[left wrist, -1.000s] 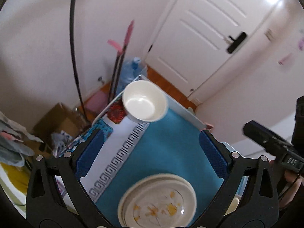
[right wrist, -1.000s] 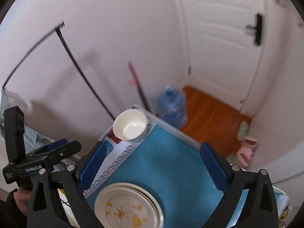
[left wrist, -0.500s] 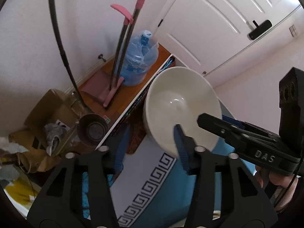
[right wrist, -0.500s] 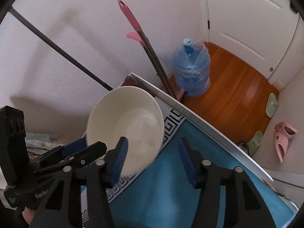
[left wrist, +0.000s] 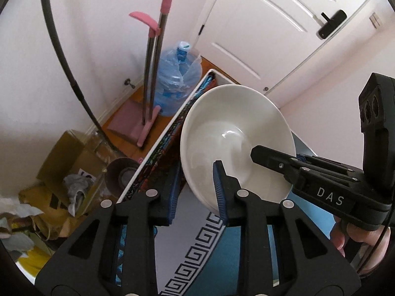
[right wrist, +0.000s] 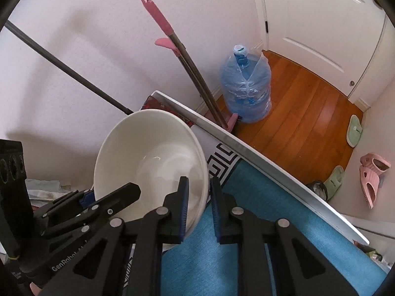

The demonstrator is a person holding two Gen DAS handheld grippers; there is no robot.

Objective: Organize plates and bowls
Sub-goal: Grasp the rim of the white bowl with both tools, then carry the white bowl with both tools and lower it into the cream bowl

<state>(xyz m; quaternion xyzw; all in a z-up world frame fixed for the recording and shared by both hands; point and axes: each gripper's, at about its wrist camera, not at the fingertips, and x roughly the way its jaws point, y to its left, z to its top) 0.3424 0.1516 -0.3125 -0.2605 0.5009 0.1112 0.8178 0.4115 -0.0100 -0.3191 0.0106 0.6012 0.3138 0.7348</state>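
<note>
White bowl point(left wrist: 237, 140) occupies the centre of the left wrist view and the lower left of centre in the right wrist view point(right wrist: 150, 157), tilted, at the far corner of the worktop point(right wrist: 259, 153), which carries a blue mat point(right wrist: 222, 254) with a key-pattern border. Left gripper point(left wrist: 196, 190) is clamped on the bowl's near rim, one finger inside, one outside. Right gripper point(right wrist: 198, 202) is likewise closed on the rim, its inner finger point(right wrist: 184, 197) within the bowl and the outer one against the wall. Each gripper appears in the other's view, at the lower right and lower left respectively. Beyond the worktop, upper centre: water jug point(right wrist: 245, 91), pink-handled mop point(left wrist: 158, 56), white door point(left wrist: 284, 24). Slippers point(right wrist: 372, 175) lie on the floor at the right edge.
</note>
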